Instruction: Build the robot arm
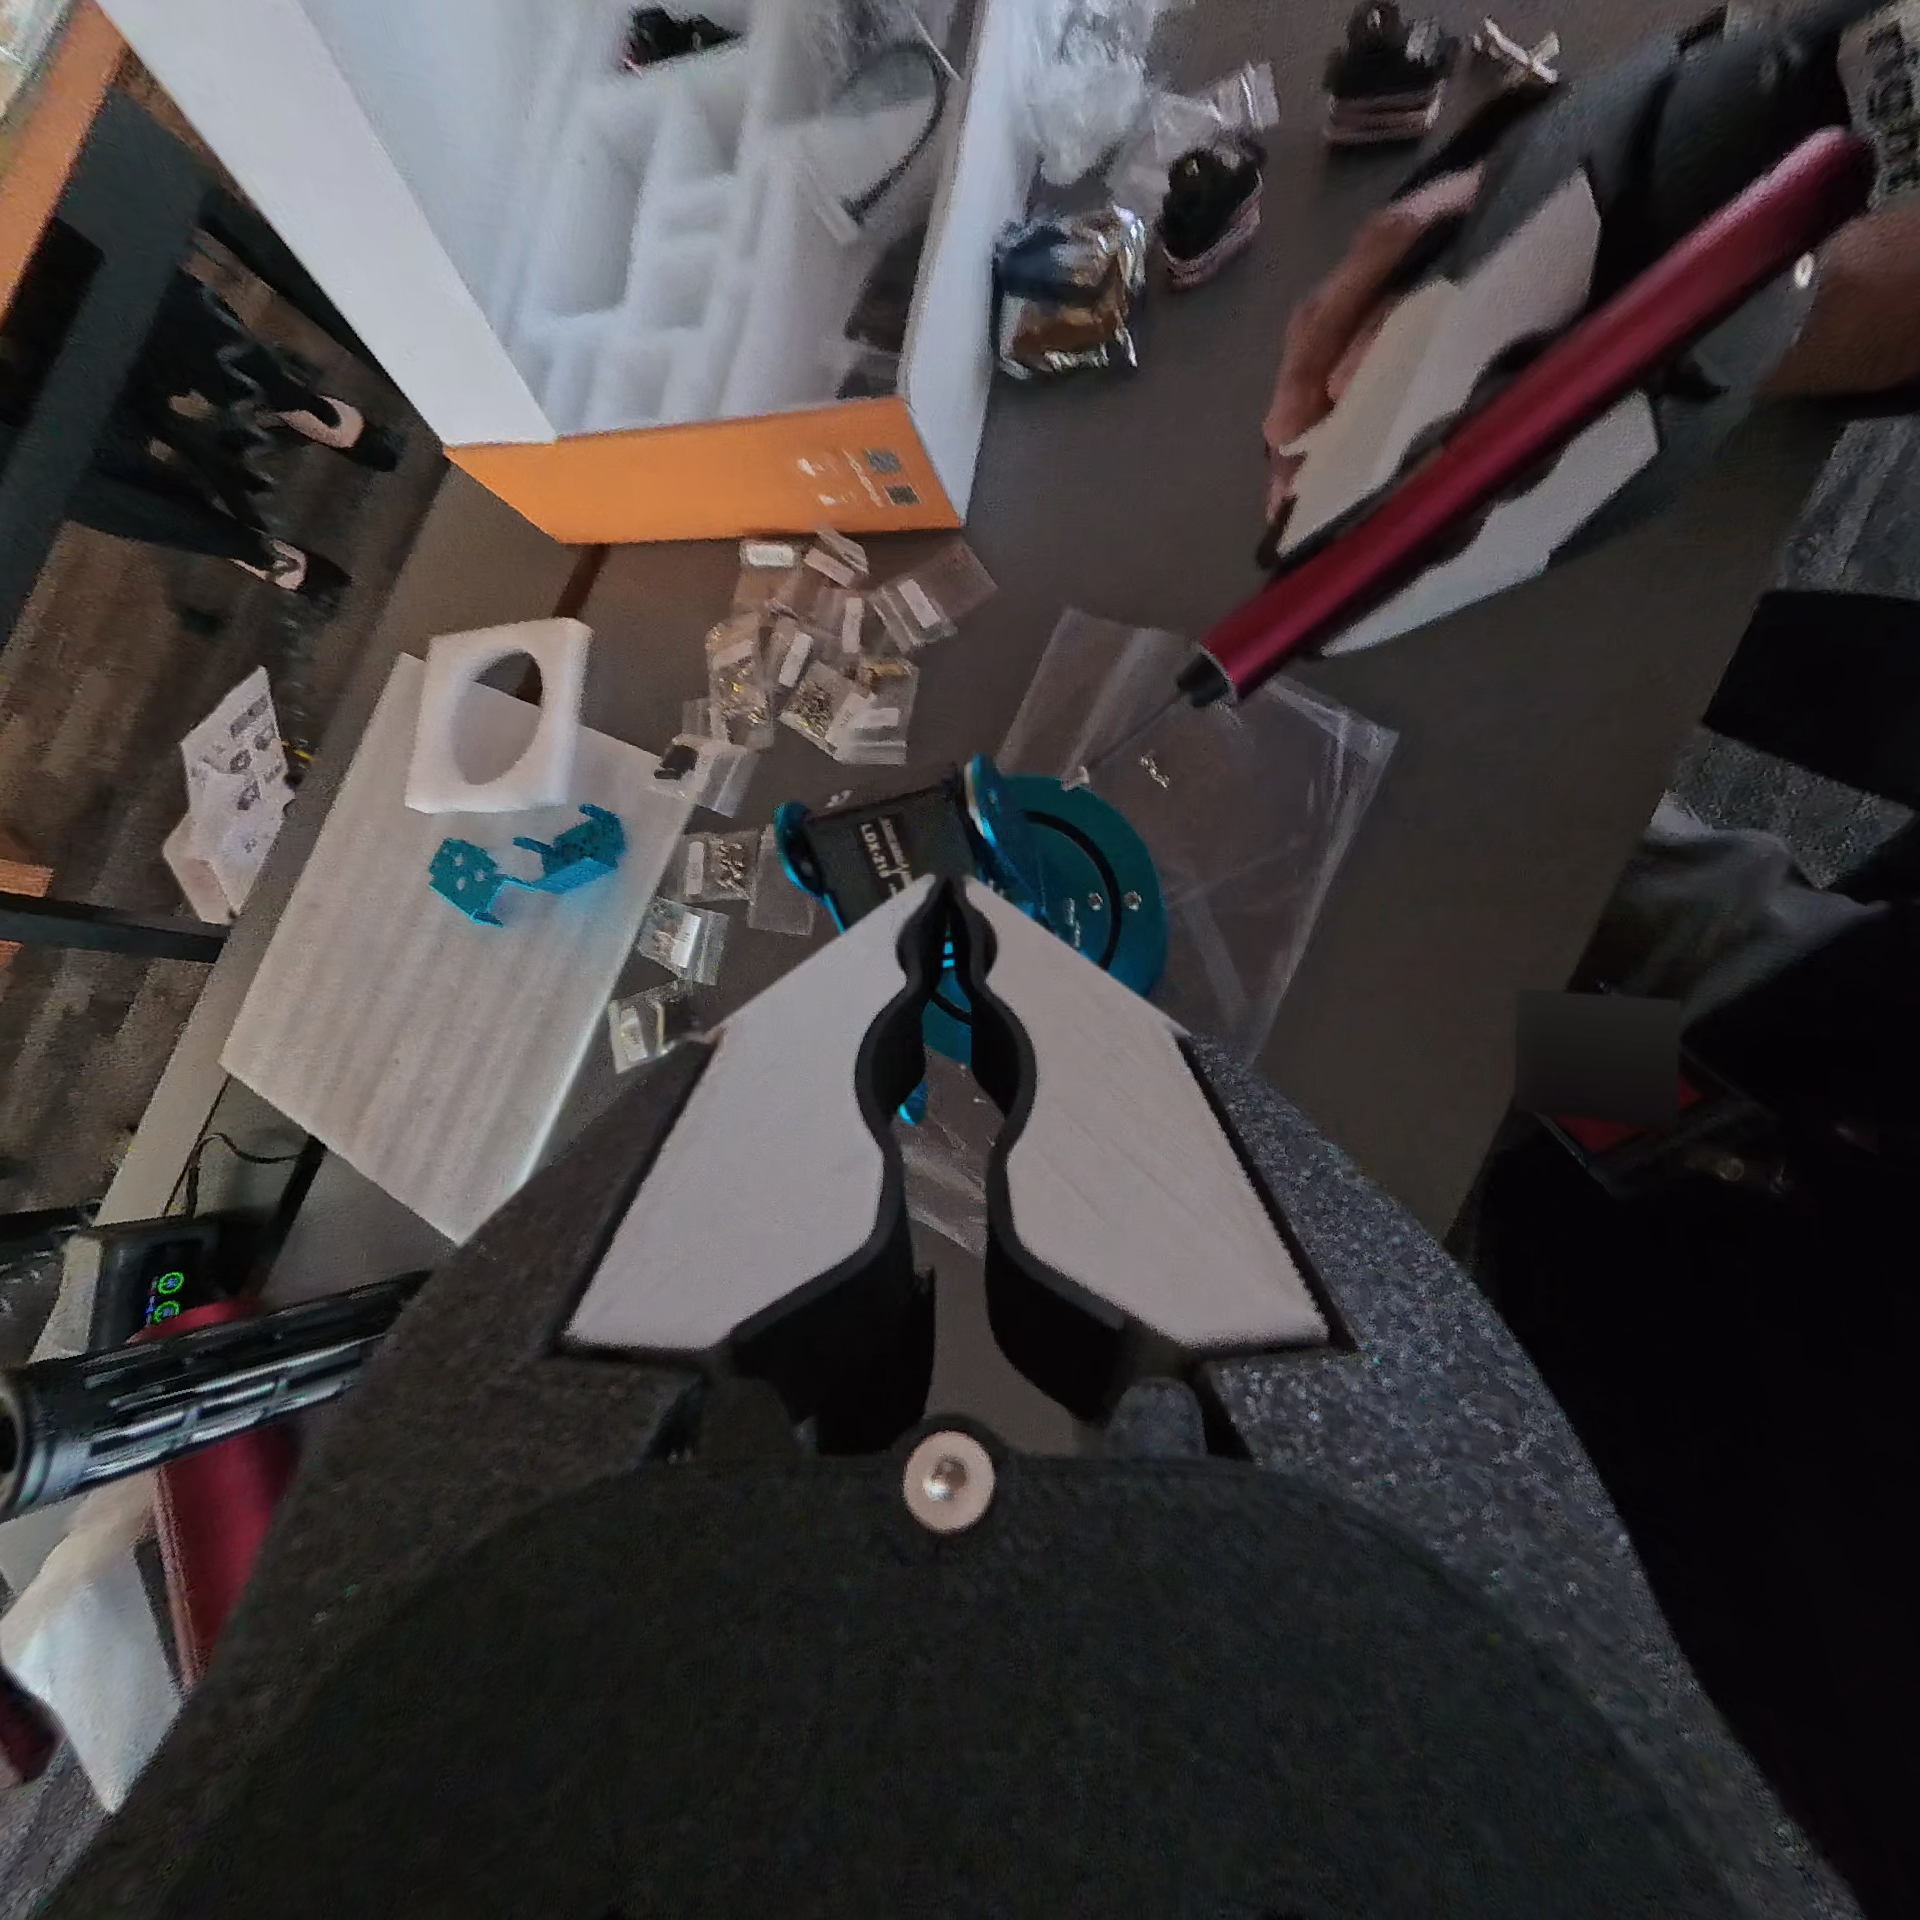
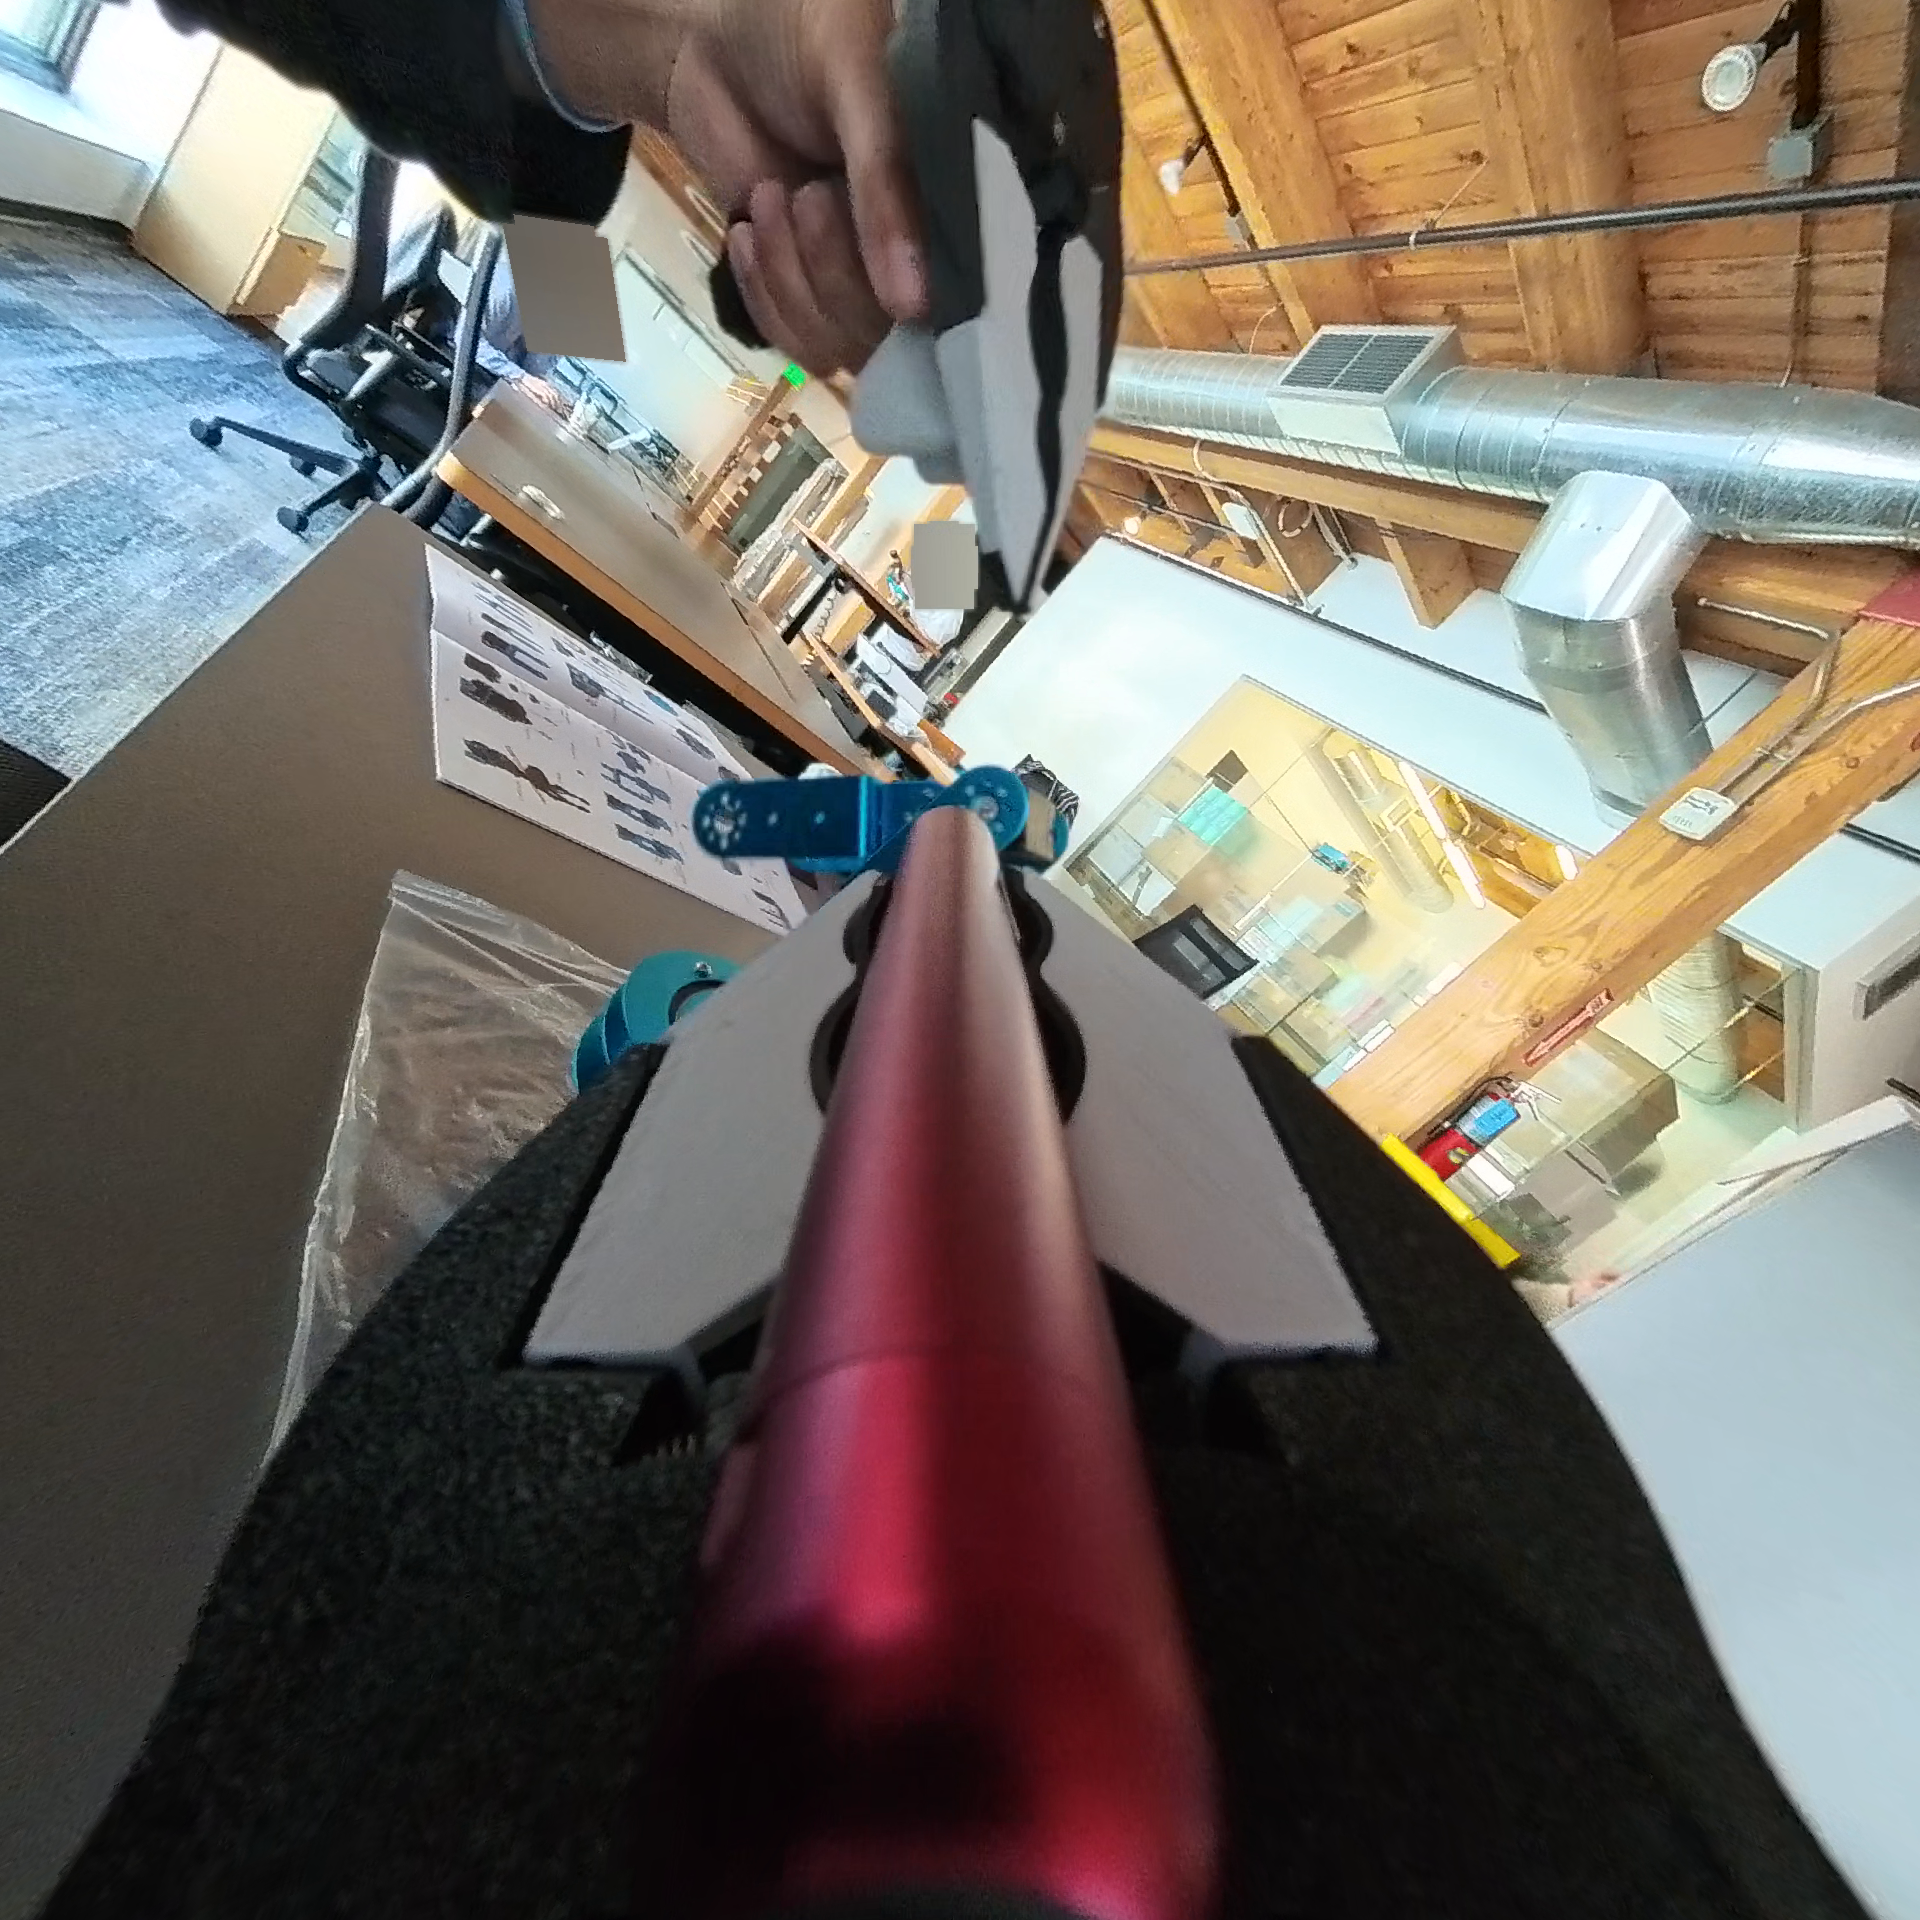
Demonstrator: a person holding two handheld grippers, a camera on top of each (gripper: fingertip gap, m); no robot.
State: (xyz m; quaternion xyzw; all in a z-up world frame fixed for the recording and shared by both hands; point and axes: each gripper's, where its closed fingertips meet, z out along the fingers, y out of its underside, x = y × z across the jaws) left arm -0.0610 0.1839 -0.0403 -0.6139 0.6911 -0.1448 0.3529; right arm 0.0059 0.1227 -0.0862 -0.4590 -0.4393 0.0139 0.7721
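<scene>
Left hand-held gripper [image 1: 948, 894] pressed together above blue servo assembly [image 1: 966, 862]. Red screwdriver [image 2: 935, 1195] pinched by right hand-held gripper [image 2: 951, 883], long axis toward 12 o'clock.

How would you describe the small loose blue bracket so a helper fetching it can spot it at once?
Find the orange and white box at the far side of the table. In front of it lies a flat white foam sheet with a foam block. The bracket sits on that sheet: bright blue perforated metal, lying alone, apart from the clear bags.
</scene>
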